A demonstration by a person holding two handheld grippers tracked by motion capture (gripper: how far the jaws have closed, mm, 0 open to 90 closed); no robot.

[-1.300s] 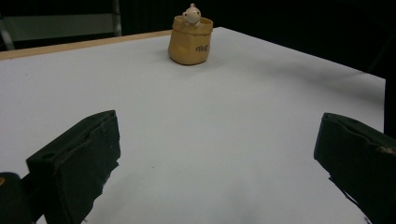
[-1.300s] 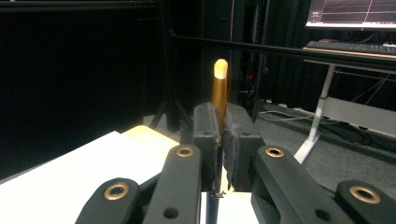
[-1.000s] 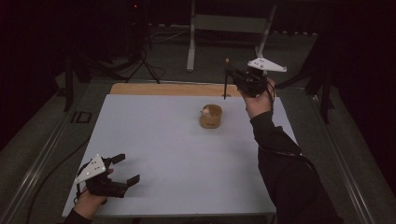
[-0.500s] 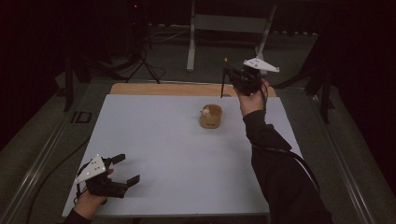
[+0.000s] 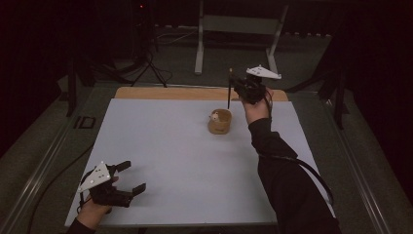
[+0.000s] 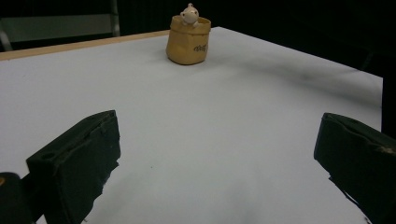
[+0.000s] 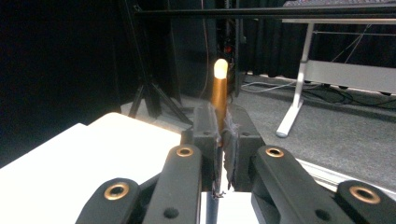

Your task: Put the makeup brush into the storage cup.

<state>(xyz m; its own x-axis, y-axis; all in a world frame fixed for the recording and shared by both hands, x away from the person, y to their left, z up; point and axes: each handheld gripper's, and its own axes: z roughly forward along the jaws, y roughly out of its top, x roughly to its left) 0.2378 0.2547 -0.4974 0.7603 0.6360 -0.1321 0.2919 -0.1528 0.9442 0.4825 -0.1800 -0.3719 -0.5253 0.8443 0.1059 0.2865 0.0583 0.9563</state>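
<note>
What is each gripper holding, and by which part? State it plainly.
The right gripper clamps a thin pen-like stick with an orange upper end, jaws shut on its upper section below the pale tip. The left gripper holds nothing, its jaws open above the white table.

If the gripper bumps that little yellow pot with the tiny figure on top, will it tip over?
Probably not easily: the yellow pot looks squat and wide at its base on the flat table. It seems small, so likely light and apt to slide. The tiny figure might be fragile.

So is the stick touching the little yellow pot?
Apart. In the high view the stick, clamped upright in the right hand-held gripper, ends above the pot with bare table showing between them.
</note>
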